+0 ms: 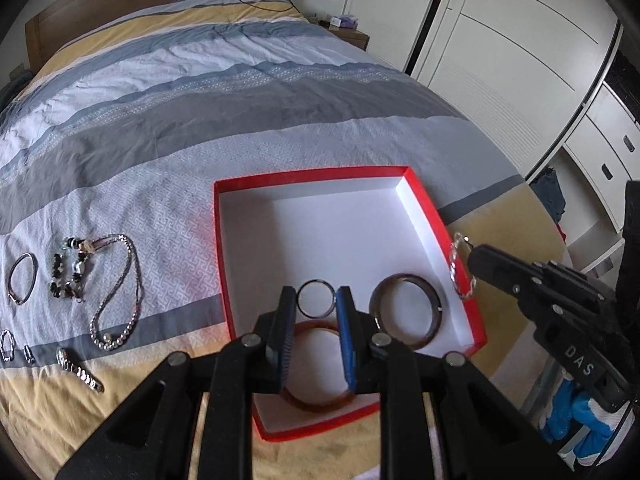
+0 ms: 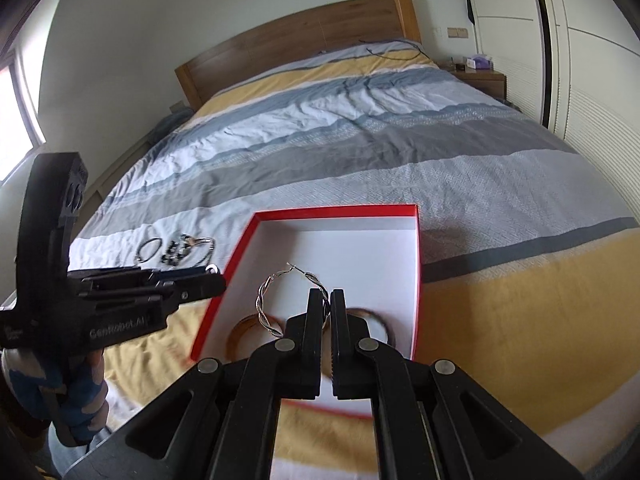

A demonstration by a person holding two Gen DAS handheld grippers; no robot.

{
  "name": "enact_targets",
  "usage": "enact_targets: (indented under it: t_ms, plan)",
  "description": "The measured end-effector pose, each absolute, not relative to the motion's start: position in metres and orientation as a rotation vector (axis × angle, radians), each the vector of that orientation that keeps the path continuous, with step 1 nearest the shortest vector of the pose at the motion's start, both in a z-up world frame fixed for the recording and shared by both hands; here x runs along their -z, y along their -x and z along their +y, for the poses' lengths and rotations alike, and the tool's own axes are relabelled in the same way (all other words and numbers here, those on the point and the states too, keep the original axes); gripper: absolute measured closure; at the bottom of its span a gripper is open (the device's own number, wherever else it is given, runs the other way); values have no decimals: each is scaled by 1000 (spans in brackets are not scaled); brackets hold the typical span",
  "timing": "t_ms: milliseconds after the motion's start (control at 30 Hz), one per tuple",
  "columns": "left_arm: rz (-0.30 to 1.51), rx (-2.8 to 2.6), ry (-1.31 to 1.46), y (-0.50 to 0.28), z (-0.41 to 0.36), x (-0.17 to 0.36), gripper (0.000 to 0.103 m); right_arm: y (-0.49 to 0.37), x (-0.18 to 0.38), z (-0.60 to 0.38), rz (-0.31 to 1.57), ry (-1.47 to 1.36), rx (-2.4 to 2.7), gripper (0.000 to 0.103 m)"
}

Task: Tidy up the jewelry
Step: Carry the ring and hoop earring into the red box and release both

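Nearest the left wrist camera, the left gripper [image 1: 315, 300] has its jaws drawn close onto a thin dark ring [image 1: 315, 298], one blue pad [image 1: 347, 344] on each side of it, above the near part of the red box [image 1: 430, 204]. Nearest the right wrist camera, the right gripper [image 2: 326, 300] is fully closed on a twisted silver hoop earring [image 2: 276, 300], which stands up to the left of the fingertips over the box. Inside the white-lined box lie an amber bangle [image 1: 320, 394] at the near edge and a dark bangle [image 1: 406, 310] to its right. On the striped bedspread [image 1: 200, 120] left of the box lie a silver chain necklace [image 1: 120, 304], a beaded bracelet [image 1: 68, 270], a silver bangle [image 1: 22, 278] and a watch [image 1: 78, 368]. Farther off stand the wooden headboard [image 2: 296, 36] and white wardrobe doors [image 1: 500, 40].
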State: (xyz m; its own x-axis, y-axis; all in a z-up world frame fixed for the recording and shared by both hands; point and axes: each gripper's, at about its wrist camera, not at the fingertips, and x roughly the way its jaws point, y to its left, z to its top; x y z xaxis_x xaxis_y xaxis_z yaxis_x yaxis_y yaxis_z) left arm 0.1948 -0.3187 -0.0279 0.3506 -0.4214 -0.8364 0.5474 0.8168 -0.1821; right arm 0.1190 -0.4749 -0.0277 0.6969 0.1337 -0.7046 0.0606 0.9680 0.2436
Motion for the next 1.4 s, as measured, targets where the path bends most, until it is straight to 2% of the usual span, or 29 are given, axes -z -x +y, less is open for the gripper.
enact_targets:
  t_ms: [400, 900, 967, 1100, 1400]
  plan:
    - [1085, 609, -188, -233, -348, 77, 84, -204, 80, -491, 954, -197, -12, 100]
    - [1058, 544, -238, -235, -353, 97, 83, -220, 99, -481, 1038, -42, -8, 100]
    - [1068, 542, -226, -235, -352, 96, 83, -217, 96, -483, 1032, -56, -5, 97]
    - [1088, 545, -225, -234, -352, 87, 82, -201, 80, -488, 996, -81, 15, 79]
    - [946, 601, -254, -190, -335, 3, 82, -127, 17, -502, 869, -188, 91, 75]
